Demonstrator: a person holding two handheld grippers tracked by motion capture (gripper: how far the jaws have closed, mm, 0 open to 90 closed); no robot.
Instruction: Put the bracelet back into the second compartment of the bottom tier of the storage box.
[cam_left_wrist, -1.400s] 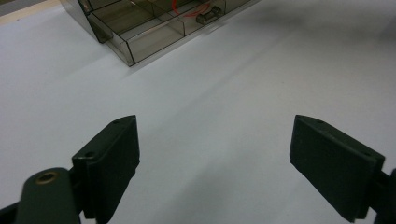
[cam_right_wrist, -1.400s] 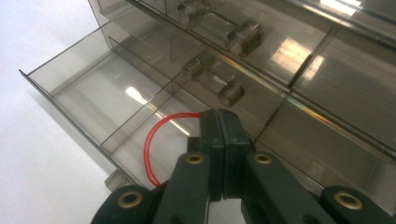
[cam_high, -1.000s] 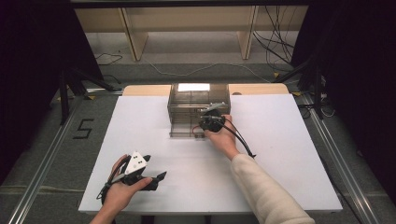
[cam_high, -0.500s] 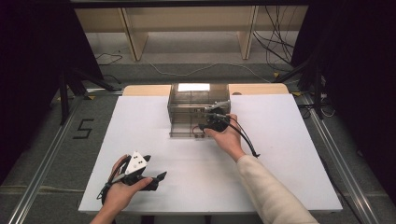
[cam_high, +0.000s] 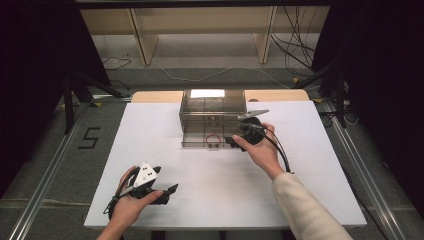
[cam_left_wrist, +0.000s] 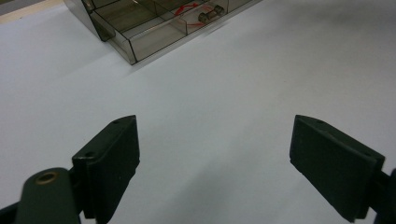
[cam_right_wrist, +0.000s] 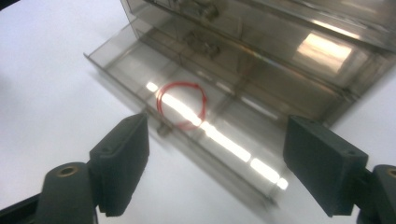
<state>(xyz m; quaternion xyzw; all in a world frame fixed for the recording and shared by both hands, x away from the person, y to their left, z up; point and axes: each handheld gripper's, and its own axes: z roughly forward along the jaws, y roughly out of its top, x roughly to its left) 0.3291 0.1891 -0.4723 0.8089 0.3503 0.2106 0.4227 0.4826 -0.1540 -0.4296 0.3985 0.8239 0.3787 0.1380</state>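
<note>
Nearest, the left gripper (cam_high: 167, 192) rests low on the white table (cam_high: 210, 200) by its front edge, held in the left hand (cam_high: 127, 205), its jaws spread wide with only bare tabletop between them. Farther up the table, the right gripper (cam_high: 234, 141), in the right hand (cam_high: 262, 150), sits at the front right of a smoky transparent drawer cabinet (cam_high: 212, 107); its jaws also stand wide apart and grip nothing. In the right gripper view the cabinet's bottom drawer (cam_right_wrist: 140, 56) is pulled out just beyond the jaws, and a red wire loop (cam_right_wrist: 182, 105) lies on its floor in the middle compartment, between the jaws' lines and a little ahead of them, not touched. A small knob (cam_right_wrist: 162, 129) on the drawer front sits just beside the left-hand jaw.
</note>
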